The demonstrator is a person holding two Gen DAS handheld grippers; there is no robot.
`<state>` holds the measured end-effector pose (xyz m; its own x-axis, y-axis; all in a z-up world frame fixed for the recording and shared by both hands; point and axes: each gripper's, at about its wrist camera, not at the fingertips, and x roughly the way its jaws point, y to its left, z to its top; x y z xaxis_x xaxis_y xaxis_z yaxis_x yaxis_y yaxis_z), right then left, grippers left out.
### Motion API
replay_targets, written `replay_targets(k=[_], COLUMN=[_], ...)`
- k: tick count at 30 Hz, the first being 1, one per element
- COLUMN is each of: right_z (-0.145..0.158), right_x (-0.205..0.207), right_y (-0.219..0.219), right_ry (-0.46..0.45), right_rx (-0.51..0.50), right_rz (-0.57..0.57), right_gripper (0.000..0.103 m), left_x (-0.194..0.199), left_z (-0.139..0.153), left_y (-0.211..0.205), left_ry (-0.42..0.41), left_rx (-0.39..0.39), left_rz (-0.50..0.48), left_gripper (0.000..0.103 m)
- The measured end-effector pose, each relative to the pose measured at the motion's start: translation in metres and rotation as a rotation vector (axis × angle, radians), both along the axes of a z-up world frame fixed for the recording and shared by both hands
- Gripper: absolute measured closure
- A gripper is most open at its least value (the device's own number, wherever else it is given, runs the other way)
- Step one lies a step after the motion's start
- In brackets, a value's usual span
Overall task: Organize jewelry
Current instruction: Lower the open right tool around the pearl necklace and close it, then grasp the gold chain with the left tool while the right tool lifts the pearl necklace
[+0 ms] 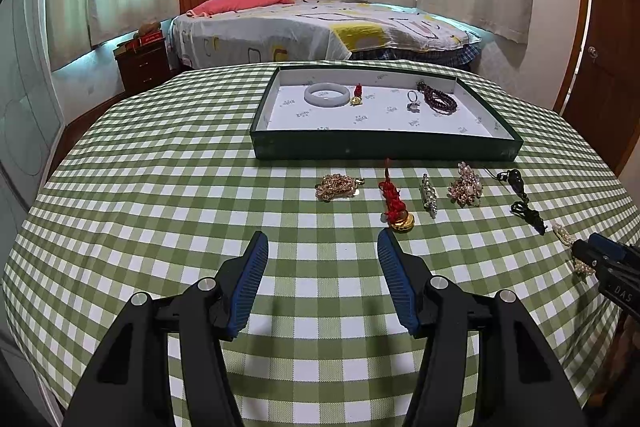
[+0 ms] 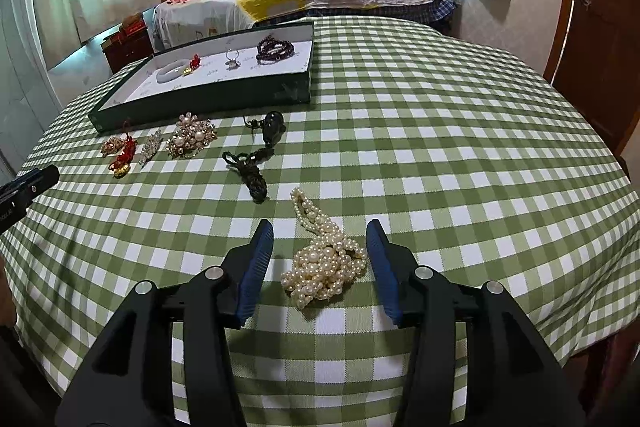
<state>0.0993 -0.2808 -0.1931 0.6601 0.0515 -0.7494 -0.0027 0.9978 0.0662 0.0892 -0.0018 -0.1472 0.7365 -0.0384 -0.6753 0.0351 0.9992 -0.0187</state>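
Table: a round table [image 1: 160, 187] under a green and white checked cloth fills both views.
Tray: a shallow dark green tray [image 1: 384, 147] with a white lining sits at 12 o'clock of the left gripper.
Tray contents: a pale bangle [image 1: 327, 95], a small red and gold charm [image 1: 357, 95], a ring [image 1: 413, 101] and a dark red bead bracelet [image 1: 438, 99] lie inside.
Loose row: just in front of the tray, on the cloth, lie a gold chain [image 1: 338, 186], a red knotted charm [image 1: 394, 203], a crystal brooch [image 1: 428, 195], a pearl brooch [image 1: 465, 185] and a black cord pendant [image 1: 522, 197].
Left gripper: left gripper [image 1: 323, 255], fingers about half spread, nothing between them, over bare cloth at 6 o'clock of the row.
Right gripper: right gripper [image 2: 320, 247], fingers parted, not pressing anything.
Pearl necklace: a heaped pearl necklace [image 2: 326, 263] lies on the cloth between the right fingers, nearer the right-hand pad [image 2: 382, 267]; its tail runs toward 11 o'clock.
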Motion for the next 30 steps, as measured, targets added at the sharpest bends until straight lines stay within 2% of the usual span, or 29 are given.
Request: replay_targets(k=[10, 17, 30], right_z=[-0.008, -0.008, 0.000], right_x=[-0.001, -0.002, 0.007], right_y=[0.003, 0.006, 0.014], right_ry=[0.022, 0.014, -0.027], right_rx=[-0.018, -0.033, -0.017], right_rz=[0.004, 0.010, 0.027], right_gripper=[0.055, 0.078, 0.082], left_x=[0.000, 0.002, 0.006], left_z=[-0.003, -0.004, -0.007], left_y=[0.001, 0.000, -0.004], left_ry=[0.011, 0.015, 0.016], left_rx=[-0.007, -0.008, -0.005], left_rz=[0.006, 0.005, -0.002], left_gripper=[0.047, 0.047, 0.047])
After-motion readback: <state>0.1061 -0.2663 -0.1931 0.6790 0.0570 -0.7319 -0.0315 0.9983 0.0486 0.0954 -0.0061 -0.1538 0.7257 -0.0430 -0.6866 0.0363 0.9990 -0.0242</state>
